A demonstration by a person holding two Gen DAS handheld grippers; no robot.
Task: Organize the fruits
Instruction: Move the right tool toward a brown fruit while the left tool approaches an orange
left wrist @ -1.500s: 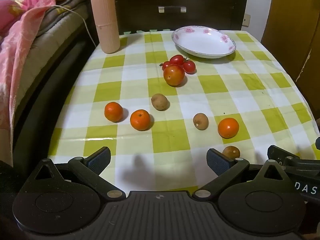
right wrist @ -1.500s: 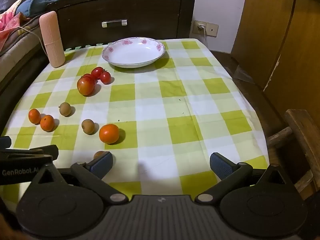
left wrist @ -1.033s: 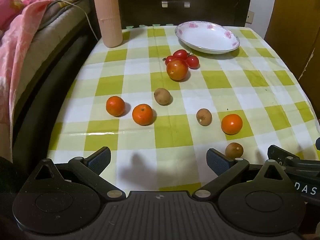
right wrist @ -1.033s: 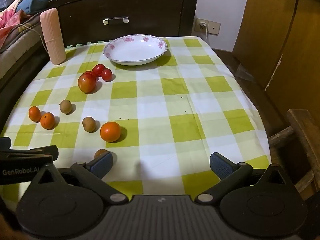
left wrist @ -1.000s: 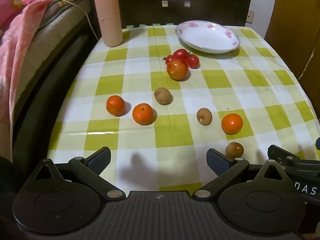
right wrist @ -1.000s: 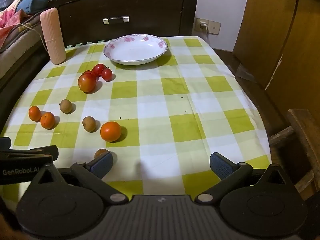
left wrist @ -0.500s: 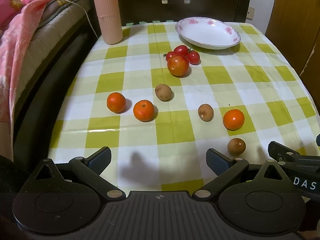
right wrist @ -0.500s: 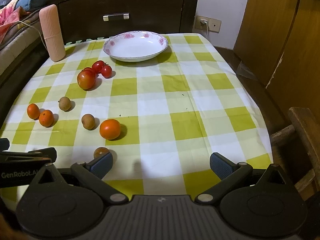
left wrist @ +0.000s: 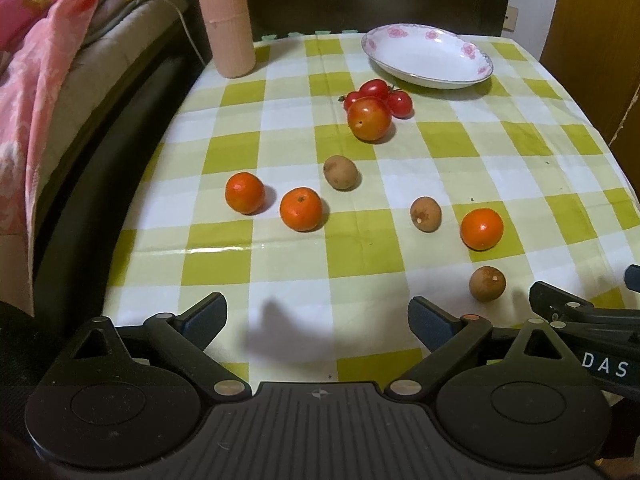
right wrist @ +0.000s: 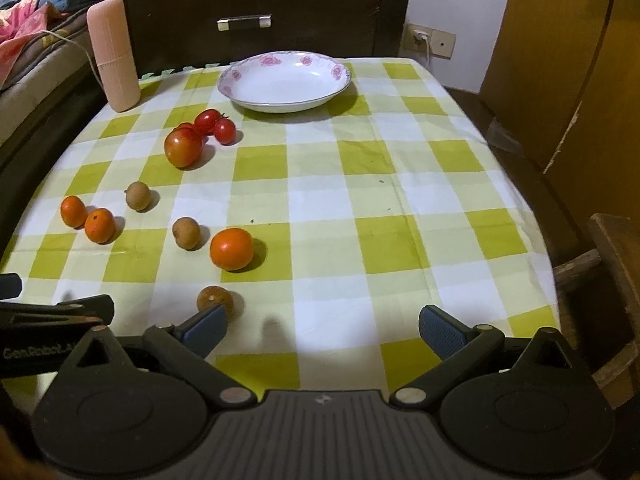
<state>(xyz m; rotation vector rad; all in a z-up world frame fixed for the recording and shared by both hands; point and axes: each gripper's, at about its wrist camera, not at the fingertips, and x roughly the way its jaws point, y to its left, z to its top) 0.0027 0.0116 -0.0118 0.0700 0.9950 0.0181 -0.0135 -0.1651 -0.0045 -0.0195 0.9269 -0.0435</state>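
A white flowered bowl [left wrist: 428, 58] [right wrist: 284, 80] stands empty at the far side of the checked table. Near it lie a large tomato [left wrist: 369, 119] [right wrist: 183, 147] and a cluster of cherry tomatoes [left wrist: 380, 94] [right wrist: 214, 123]. Three small oranges [left wrist: 245, 193] [left wrist: 301, 209] [left wrist: 481, 229] and three brown round fruits [left wrist: 340, 172] [left wrist: 425, 214] [left wrist: 487, 283] lie scattered nearer. My left gripper [left wrist: 318, 318] is open and empty above the near table edge. My right gripper [right wrist: 322, 330] is open and empty, its left finger just in front of the nearest brown fruit [right wrist: 214, 299].
A tall pink cylinder [left wrist: 224, 16] [right wrist: 113, 54] stands at the far left corner. A bed with a pink blanket [left wrist: 36, 92] runs along the left. A dark cabinet [right wrist: 256, 12] is behind the table, a wooden wardrobe [right wrist: 560, 72] and a chair [right wrist: 616, 256] on the right.
Both grippers have moved slightly forward and higher over the table, so the fruits sit a little lower and closer in view. Both stay open; nothing on the table has moved.
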